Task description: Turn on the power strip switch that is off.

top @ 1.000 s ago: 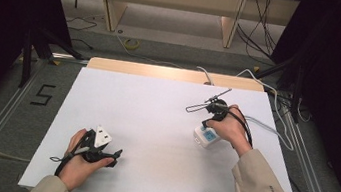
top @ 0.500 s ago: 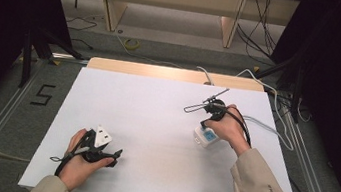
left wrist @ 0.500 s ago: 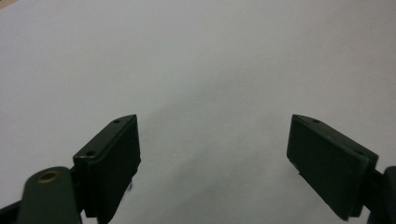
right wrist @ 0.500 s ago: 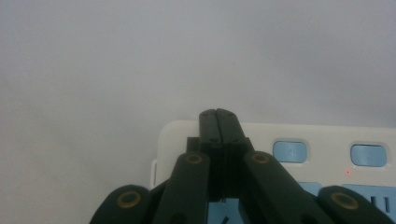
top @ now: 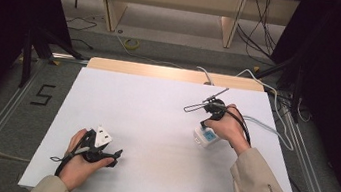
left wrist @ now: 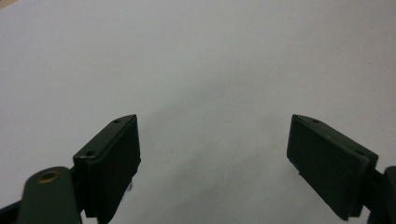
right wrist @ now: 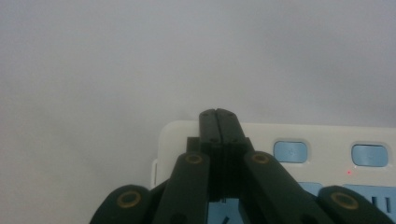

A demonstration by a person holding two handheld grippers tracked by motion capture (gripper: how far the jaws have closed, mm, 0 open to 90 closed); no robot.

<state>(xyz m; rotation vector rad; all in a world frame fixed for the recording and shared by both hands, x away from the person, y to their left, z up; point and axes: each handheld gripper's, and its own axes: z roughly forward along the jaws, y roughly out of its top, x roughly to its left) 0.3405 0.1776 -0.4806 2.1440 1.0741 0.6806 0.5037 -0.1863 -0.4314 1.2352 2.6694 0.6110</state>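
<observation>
So the white bench [top: 154, 124] carries a small white device with blue buttons [top: 204, 137] near its right edge, right under the right gripper [right wrist: 218, 114], jaws pressed together over its top. Left gripper [left wrist: 215, 154] sits spread wide near the front-left corner.

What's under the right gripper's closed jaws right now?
The right gripper is shut over a white device with pale blue buttons lying on the table. The jaws cover the part beneath them.

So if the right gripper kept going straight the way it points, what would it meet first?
Probably the white device with blue buttons: the right gripper, jaws shut, points down over its top edge. Whether it already touches is unclear; beyond lies the white table.
</observation>
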